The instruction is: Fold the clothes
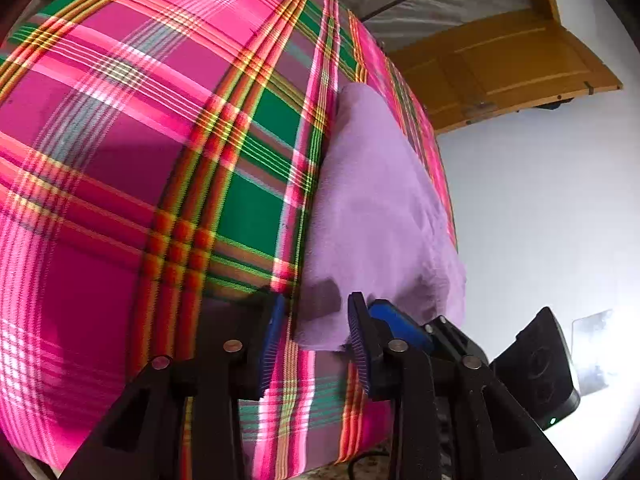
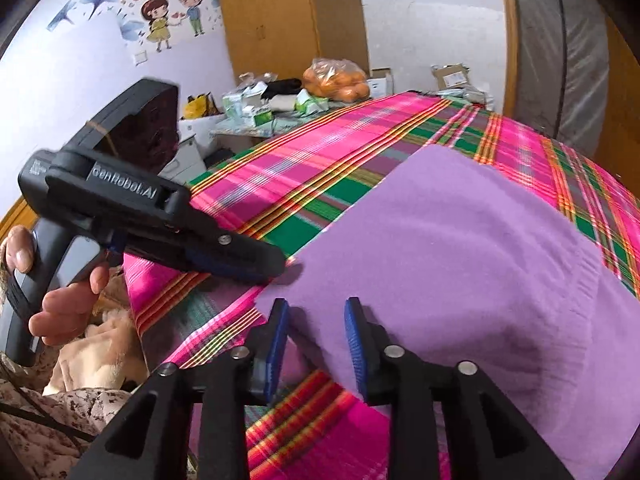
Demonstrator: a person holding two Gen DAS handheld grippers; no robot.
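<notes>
Purple cloth (image 2: 460,248): flat on plaid blanket (image 2: 328,168); left gripper (image 1: 316,320) and right gripper (image 2: 316,332), both spread, straddle its near edge, seemingly to pinch.

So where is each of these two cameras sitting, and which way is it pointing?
Left wrist: rides the left gripper, looking along the plaid sheet at the purple cloth; only its own open fingers show.
Right wrist: rides the right gripper, facing the cloth and a cluttered table; the left gripper and the hand holding it show.
Shared: cloth, sheet, the other gripper.
</notes>
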